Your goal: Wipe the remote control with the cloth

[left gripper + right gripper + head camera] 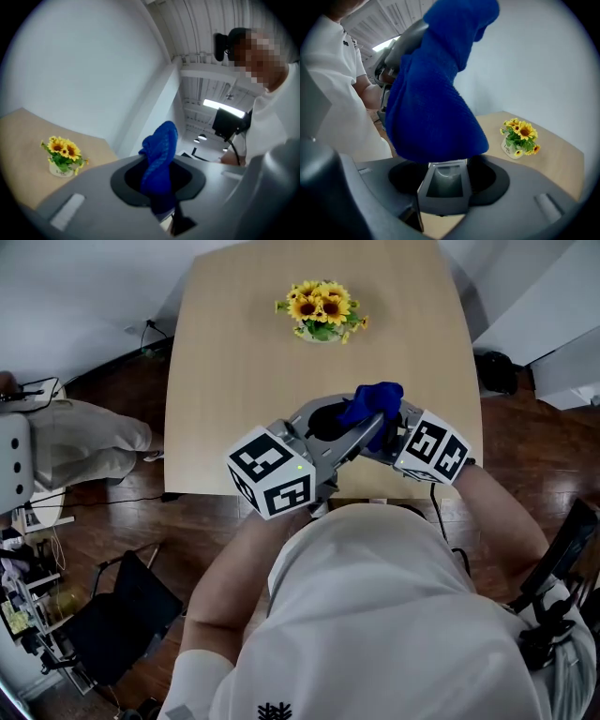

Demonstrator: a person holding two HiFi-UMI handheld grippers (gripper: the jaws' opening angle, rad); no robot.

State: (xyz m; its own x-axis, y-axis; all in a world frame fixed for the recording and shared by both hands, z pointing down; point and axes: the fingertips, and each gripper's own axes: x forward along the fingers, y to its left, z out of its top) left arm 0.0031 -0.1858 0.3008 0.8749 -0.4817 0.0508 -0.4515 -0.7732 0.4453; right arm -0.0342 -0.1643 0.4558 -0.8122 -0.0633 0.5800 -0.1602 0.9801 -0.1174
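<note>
Both grippers are raised together over the near edge of the table (234, 371). My right gripper (442, 206) is shut on the end of a grey remote control (444, 180), which sticks out between its jaws. A blue cloth (433, 93) lies draped over the remote and hides the rest of it. My left gripper (159, 183) is shut on that blue cloth (159, 154), which stands up bunched from its jaws. In the head view the cloth (375, 402) shows between the two marker cubes, and the remote is hidden under it.
A small pot of sunflowers (322, 310) stands at the far middle of the table. Left of the table lies a pale bundle (84, 442) on the wooden floor, and a black chair (122, 615) stands at the lower left. The person's body fills the near foreground.
</note>
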